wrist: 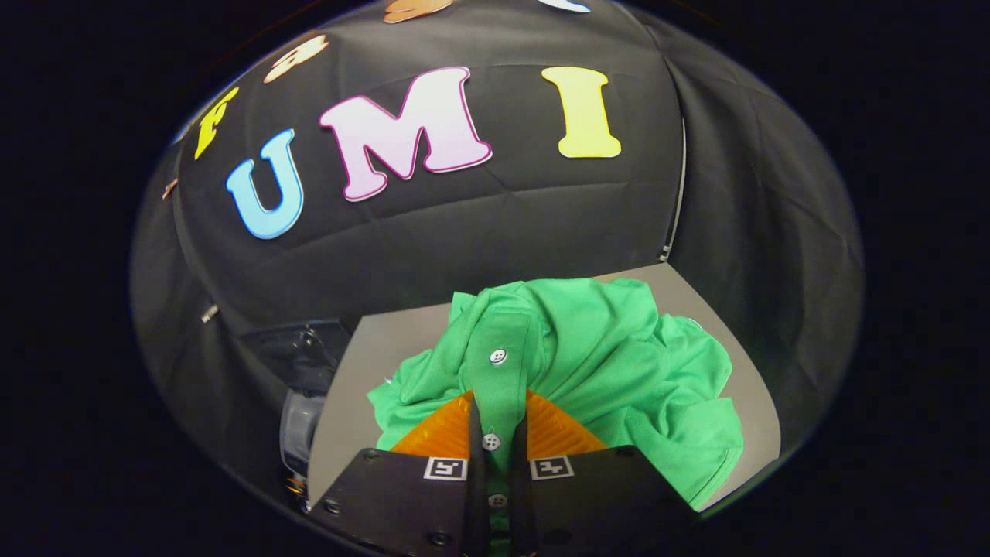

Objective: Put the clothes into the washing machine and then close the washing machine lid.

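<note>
A green polo shirt (pixel 611 363) lies bunched on a grey table (pixel 394 348). Its button placket with white buttons runs straight back between my two fingers. My gripper (pixel 499 414) is shut on that placket, both fingers pressing the fabric from either side. The rest of the shirt spreads ahead of the fingers and off to their right. To the left of the table, lower down, part of a clear-lidded washing machine (pixel 298 387) shows, mostly hidden by the table edge.
The black cloth wall of the booth stands close behind the table. The table's left edge sits right above the machine. A bare strip of table lies left of the shirt.
</note>
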The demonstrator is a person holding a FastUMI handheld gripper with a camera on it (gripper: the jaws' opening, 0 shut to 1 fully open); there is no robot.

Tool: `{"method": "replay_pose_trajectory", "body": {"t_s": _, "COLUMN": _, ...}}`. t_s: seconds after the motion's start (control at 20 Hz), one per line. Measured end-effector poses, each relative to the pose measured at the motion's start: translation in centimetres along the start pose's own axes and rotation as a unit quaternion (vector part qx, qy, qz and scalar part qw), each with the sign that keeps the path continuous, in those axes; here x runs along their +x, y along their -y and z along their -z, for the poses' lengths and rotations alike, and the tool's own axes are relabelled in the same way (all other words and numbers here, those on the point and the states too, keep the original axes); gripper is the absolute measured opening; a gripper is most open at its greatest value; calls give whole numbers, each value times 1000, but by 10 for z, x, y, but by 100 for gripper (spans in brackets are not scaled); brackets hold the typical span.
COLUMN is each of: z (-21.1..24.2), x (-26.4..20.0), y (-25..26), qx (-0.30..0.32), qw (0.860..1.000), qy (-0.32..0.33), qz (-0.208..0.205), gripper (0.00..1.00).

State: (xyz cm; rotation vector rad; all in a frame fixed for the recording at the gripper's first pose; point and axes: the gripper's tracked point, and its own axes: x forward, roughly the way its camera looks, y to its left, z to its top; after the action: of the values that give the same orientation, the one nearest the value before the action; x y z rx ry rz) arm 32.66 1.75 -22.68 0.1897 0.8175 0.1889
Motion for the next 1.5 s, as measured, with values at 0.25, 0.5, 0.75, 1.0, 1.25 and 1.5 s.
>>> {"method": "replay_pose_trajectory", "body": {"t_s": 0.25, "z": -38, "x": -43, "y": -29, "qx": 1, "qw": 999, "qy": 33, "qz": -20, "gripper": 15}}
{"method": "replay_pose_trajectory", "body": {"t_s": 0.5, "z": -67, "x": -83, "y": -101, "qx": -6, "qw": 996, "qy": 67, "qz": -60, "gripper": 15}}
{"method": "replay_pose_trajectory", "body": {"t_s": 0.75, "z": -64, "x": -105, "y": -183, "qx": -18, "qw": 991, "qy": 72, "qz": -109, "gripper": 14}}
{"method": "replay_pose_trajectory", "body": {"t_s": 1.0, "z": -38, "x": -109, "y": -272, "qx": -40, "qw": 986, "qy": 61, "qz": -149, "gripper": 14}}
{"method": "replay_pose_trajectory", "body": {"t_s": 1.25, "z": -1, "x": -92, "y": -351, "qx": -58, "qw": 981, "qy": 44, "qz": -178, "gripper": 14}}
{"method": "replay_pose_trajectory", "body": {"t_s": 1.5, "z": 53, "x": -47, "y": -403, "qx": -72, "qw": 979, "qy": 20, "qz": -189, "gripper": 14}}
